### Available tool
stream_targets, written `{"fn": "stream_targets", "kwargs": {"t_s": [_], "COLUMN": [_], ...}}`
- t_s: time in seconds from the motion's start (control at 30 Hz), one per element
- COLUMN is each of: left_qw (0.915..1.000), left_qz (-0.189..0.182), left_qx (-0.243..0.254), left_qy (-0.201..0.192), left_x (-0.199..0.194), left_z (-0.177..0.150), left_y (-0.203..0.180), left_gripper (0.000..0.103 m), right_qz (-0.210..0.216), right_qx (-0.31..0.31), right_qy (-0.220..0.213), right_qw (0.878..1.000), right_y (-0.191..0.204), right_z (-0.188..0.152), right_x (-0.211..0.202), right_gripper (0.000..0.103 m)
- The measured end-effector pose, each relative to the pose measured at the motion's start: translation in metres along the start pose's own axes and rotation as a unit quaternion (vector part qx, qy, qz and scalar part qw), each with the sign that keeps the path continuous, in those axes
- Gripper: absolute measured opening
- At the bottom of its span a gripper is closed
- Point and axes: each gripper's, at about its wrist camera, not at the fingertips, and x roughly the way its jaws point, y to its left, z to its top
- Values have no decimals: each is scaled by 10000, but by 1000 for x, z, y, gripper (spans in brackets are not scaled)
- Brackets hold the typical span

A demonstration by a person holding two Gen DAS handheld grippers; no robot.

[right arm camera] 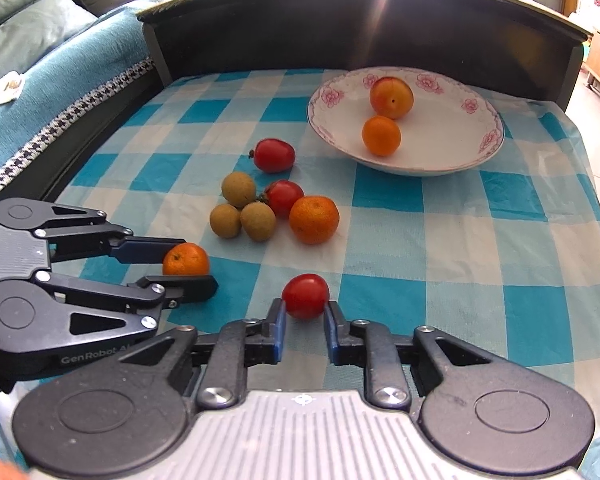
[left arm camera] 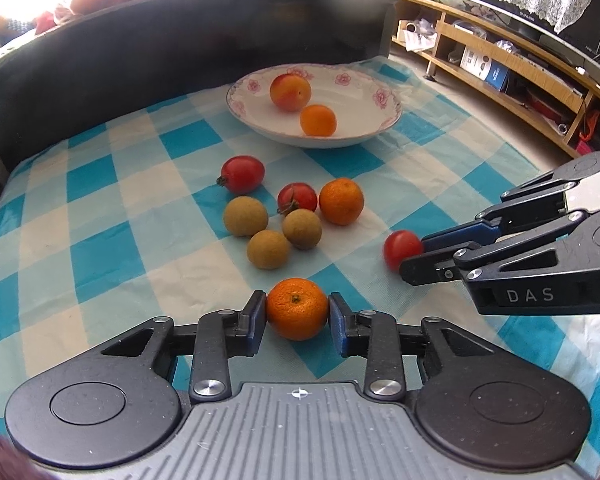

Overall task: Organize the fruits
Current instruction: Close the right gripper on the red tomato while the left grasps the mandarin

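Observation:
A white bowl with pink flowers (left arm camera: 352, 136) (right arm camera: 440, 160) holds a peach-coloured fruit (left arm camera: 290, 92) and a small orange (left arm camera: 318, 120). On the checked cloth lie two red tomatoes (left arm camera: 242, 174), an orange (left arm camera: 341, 201) and three brown longans (left arm camera: 268, 249). In the left wrist view my left gripper (left arm camera: 297, 314) is shut on a mandarin (left arm camera: 297, 308) (right arm camera: 186, 260), both blue pads touching its sides. In the right wrist view my right gripper (right arm camera: 305, 314) is shut on a red tomato (right arm camera: 305, 296) (left arm camera: 400, 249), low over the cloth. Each gripper also shows from the side in the other view.
A dark raised headboard (left arm camera: 180, 48) rims the far side of the blue checked cloth (left arm camera: 120, 240). Wooden shelves (left arm camera: 500, 68) and a screen stand to the right, and a sofa with cushions (right arm camera: 40, 40) to the left. The cloth drops off at its right edge (right arm camera: 592, 184).

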Motion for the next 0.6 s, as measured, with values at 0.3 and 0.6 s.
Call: {"fn": "stream_targets", "kwargs": {"t_s": [0.3, 0.6], "left_qw": [10000, 9998], "left_qz": [-30, -111], "left_qx": [-44, -112], "left_qy": [36, 79], "left_x": [0, 4], "left_z": [0, 0], "left_y": [-2, 1], "left_gripper": [41, 41], "right_qz": [91, 131], "right_qx": [75, 153], "right_qy": [31, -79], "right_qw": [9999, 9998], "right_y": [-2, -5], "right_z": [-3, 3], "right_x": [1, 2], "right_gripper": [18, 41]}}
